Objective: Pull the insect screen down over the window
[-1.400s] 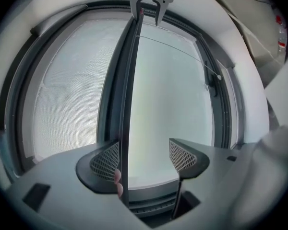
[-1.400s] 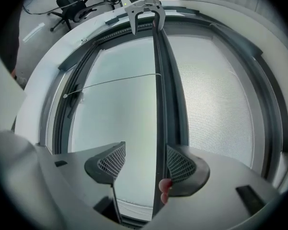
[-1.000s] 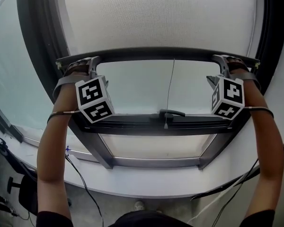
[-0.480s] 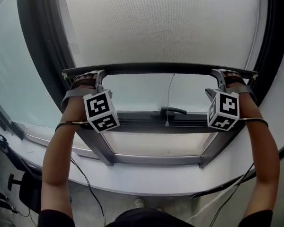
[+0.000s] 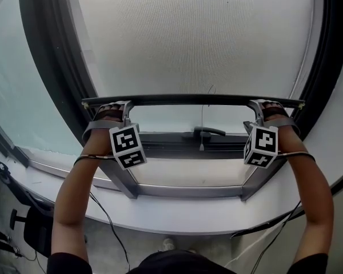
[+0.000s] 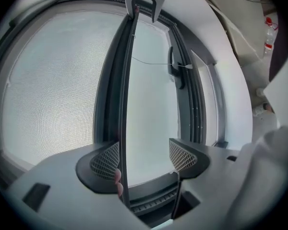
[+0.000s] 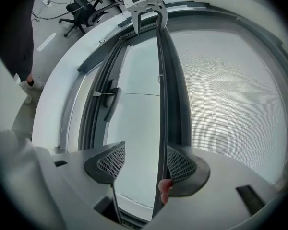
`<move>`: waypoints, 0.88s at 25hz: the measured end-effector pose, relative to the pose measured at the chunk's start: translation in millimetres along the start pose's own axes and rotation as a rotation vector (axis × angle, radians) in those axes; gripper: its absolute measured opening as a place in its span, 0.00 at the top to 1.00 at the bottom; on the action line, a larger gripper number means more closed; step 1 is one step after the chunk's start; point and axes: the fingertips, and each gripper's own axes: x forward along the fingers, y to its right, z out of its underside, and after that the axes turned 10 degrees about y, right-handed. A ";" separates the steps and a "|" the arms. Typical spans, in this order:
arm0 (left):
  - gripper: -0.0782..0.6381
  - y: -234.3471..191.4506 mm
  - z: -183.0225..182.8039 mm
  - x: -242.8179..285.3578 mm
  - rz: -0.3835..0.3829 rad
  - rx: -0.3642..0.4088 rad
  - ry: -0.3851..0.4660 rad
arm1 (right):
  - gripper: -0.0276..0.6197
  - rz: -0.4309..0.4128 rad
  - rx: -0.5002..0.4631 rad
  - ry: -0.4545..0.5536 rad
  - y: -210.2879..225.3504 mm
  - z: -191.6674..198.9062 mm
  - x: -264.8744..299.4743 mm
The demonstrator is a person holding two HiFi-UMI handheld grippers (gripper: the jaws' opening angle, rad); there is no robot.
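Observation:
The insect screen is a pale mesh covering the upper window. Its dark bottom bar runs level across the frame, a little above the window handle. My left gripper sits over the bar's left end and my right gripper over its right end. In the left gripper view the left gripper is open, with the bar lying against one pad and a person's fingertips beside it. The right gripper is open too, and the bar rests against one pad.
A thin pull cord hangs from the bar's middle. Dark side rails frame the screen. Below is the grey sill, with cables trailing down it. An office chair stands at lower left.
The bottom bar has come down, with both grippers on it. The mesh now covers more of the window, and the bar is closer to the handle.

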 end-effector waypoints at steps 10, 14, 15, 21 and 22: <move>0.43 71.5 3.9 27.6 0.092 -0.009 -0.005 | 0.53 -0.086 0.034 0.005 -72.0 -1.4 24.9; 0.43 109.0 5.1 38.3 0.181 -0.005 -0.026 | 0.53 -0.170 0.046 -0.004 -108.7 -1.7 34.9; 0.43 118.9 4.1 42.0 0.198 -0.007 -0.019 | 0.53 -0.185 0.048 -0.003 -119.2 -1.9 38.6; 0.43 148.3 10.7 55.9 0.223 0.016 -0.053 | 0.53 -0.189 0.062 -0.008 -148.5 -1.3 52.6; 0.43 151.7 10.3 57.3 0.231 0.014 -0.052 | 0.53 -0.200 0.064 -0.010 -151.9 -0.8 53.5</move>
